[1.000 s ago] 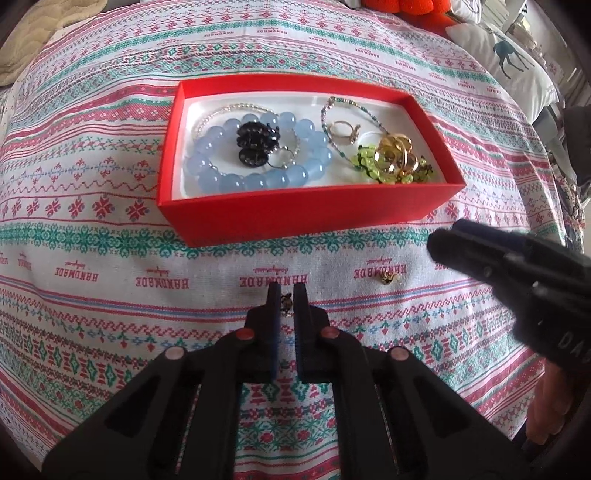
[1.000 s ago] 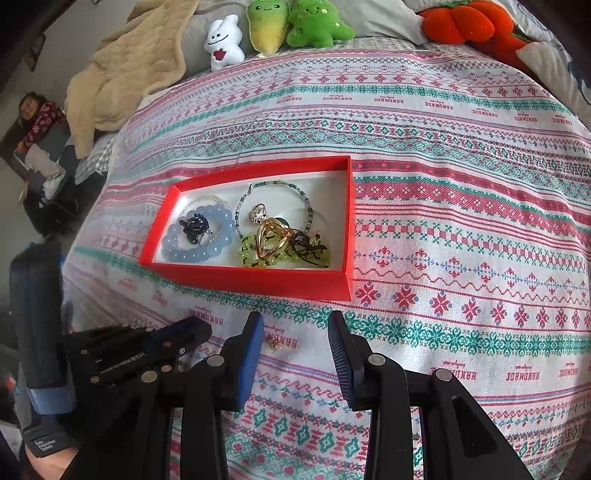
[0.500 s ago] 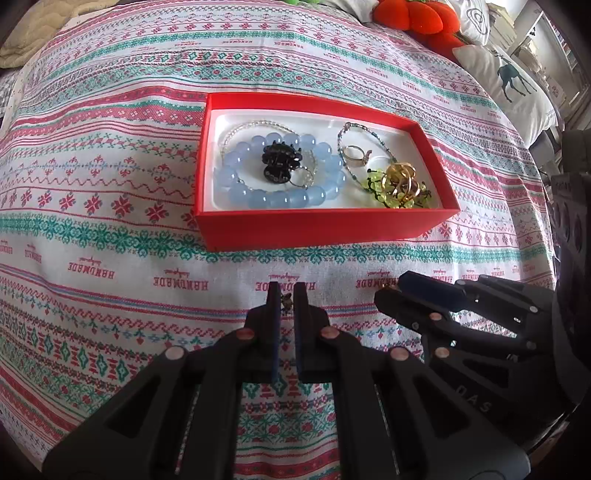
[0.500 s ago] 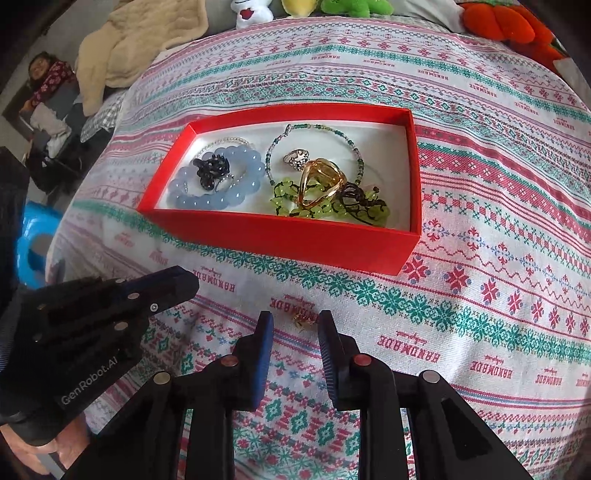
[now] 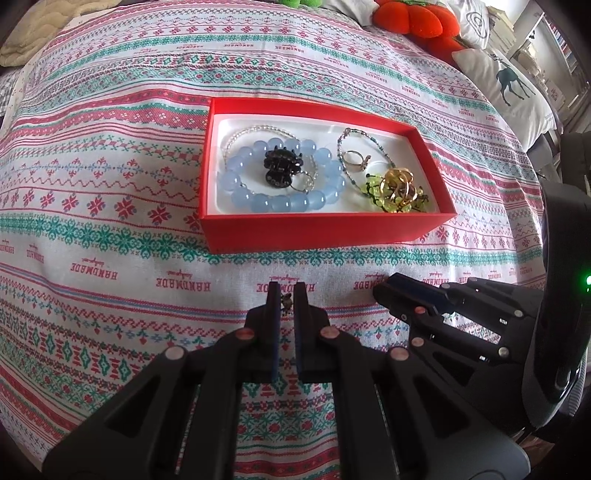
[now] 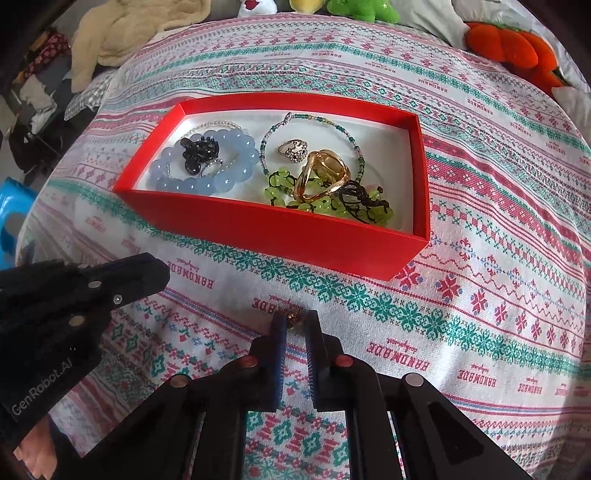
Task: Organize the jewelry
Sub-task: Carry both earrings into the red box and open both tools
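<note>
A red box (image 5: pixel 325 230) (image 6: pixel 280 236) on the patterned cloth holds a blue bead bracelet (image 5: pixel 280 201) (image 6: pixel 207 177), a black hair clip (image 5: pixel 282 168), a ring (image 5: pixel 352 158), green beads and a gold piece (image 6: pixel 323 179). My left gripper (image 5: pixel 286 301) is shut on a small dark earring (image 5: pixel 286 302), in front of the box. My right gripper (image 6: pixel 294 320) is nearly closed around a small gold earring (image 6: pixel 294 316) on the cloth in front of the box. It also shows in the left wrist view (image 5: pixel 399 295).
Plush toys (image 6: pixel 354 7) and an orange plush (image 5: pixel 417 22) lie at the far edge of the bed. A beige blanket (image 6: pixel 122 33) lies far left, a deer pillow (image 5: pixel 513 81) far right.
My right gripper has moved down to the gold earring and closed its fingers around it. My left gripper stayed shut on its earring and rose a little, drifting left.
</note>
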Demonstrator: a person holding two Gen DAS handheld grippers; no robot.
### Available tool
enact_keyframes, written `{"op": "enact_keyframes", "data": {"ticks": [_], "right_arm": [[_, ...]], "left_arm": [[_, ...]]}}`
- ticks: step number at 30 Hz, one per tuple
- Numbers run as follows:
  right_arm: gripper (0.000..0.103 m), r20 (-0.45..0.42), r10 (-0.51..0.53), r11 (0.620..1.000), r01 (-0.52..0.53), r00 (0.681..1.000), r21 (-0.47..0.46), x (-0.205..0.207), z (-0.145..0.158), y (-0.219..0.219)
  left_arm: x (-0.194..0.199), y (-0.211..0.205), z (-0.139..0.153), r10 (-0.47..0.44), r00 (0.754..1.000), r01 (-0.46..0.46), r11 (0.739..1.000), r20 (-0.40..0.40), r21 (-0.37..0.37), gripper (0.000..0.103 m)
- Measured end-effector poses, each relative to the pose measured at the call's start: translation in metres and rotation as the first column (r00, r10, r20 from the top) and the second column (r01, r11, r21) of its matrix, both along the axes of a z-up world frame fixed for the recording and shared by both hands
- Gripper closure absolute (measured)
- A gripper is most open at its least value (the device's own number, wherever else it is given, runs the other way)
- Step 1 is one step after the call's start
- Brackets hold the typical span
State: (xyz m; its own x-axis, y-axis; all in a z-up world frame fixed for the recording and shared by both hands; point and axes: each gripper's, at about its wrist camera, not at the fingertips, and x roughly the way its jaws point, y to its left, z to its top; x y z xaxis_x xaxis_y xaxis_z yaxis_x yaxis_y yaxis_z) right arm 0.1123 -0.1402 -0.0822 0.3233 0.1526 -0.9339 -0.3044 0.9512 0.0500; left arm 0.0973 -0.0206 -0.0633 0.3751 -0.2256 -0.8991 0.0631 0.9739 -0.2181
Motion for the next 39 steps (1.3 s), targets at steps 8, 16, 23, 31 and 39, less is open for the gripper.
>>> {"op": "enact_keyframes", "data": {"ticks": [8,16,23,31,39], "right_arm": [[0.093,-0.001,0.002,0.998,-0.002,1.0,0.061,-0.003,0.012,-0.005],[0.093,0.007,-0.001,0.975,-0.001,1.0,0.221,-0.007,0.032,-0.026],[0.093,0.027,-0.016,0.949,0.007,1.0,0.315,-0.004,0.047,-0.046],[0.093,0.067,-0.05,0.92,0.02,0.996,0.391,-0.006,0.065,-0.058],[0.093,0.098,-0.109,0.895,0.054,0.989,0.443,0.005,0.072,-0.058]], "left_arm": [[0.0,0.007,0.009,0.011,1.0,-0.01,1.0,0.013,-0.022,0.096],[-0.002,0.017,0.02,0.027,0.999,-0.026,0.998,0.035,-0.055,0.096],[-0.003,0.021,0.029,0.043,0.997,-0.037,0.995,0.06,-0.095,0.096],[0.004,0.026,0.043,0.072,0.994,-0.056,0.984,0.087,-0.172,0.096],[0.021,0.019,0.051,0.098,0.991,-0.073,0.968,0.096,-0.24,0.096]]}}
